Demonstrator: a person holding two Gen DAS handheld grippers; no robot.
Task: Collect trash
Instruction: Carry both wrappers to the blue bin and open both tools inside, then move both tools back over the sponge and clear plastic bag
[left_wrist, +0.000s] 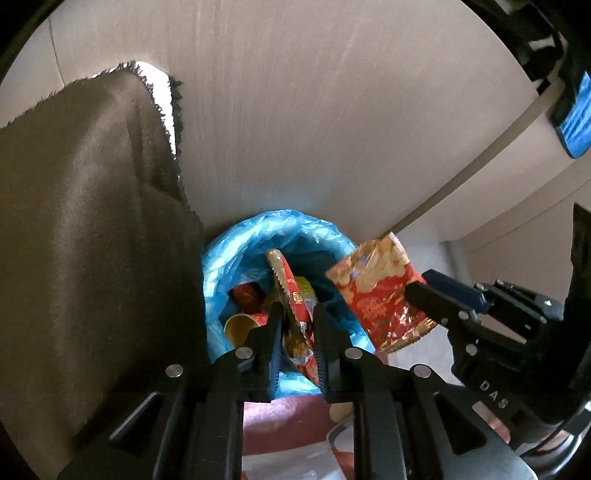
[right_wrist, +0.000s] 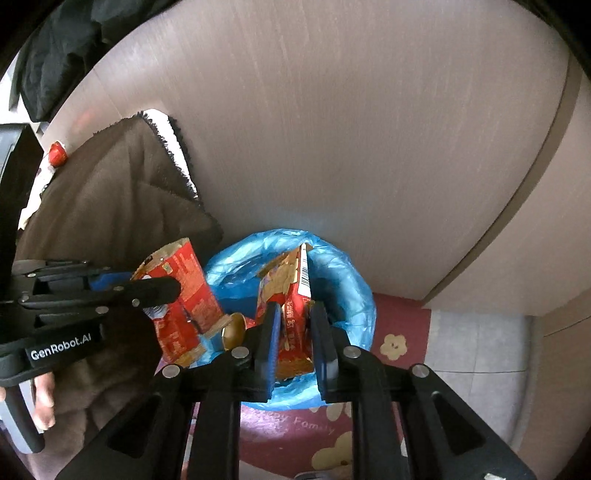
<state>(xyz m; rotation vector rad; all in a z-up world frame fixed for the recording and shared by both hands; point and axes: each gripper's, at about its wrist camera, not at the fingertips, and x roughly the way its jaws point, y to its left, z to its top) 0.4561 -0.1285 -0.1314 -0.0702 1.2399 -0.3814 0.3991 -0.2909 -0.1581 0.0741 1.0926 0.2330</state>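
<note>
A bin lined with a blue bag (left_wrist: 236, 251) (right_wrist: 340, 266) stands against a wooden panel, with a gold-lined paper cup (left_wrist: 240, 325) and red wrappers inside. My left gripper (left_wrist: 295, 306) (right_wrist: 162, 284) hangs over the bin's near rim with a red-and-gold snack wrapper (left_wrist: 291, 295) (right_wrist: 184, 280) upright between its pads, touching both. My right gripper (right_wrist: 294, 306) (left_wrist: 417, 284) is over the bin beside it. A red snack packet with a barcode (right_wrist: 295, 291) (left_wrist: 373, 288) fills the gap between its pads.
A brown fringed cloth (left_wrist: 92, 221) (right_wrist: 122, 192) hangs to the left of the bin. The wooden panel (left_wrist: 332, 129) rises behind it. A red mat with flowers (right_wrist: 399, 332) lies under the bin, with grey tiles to the right. A hand (right_wrist: 44, 402) holds the left gripper's handle.
</note>
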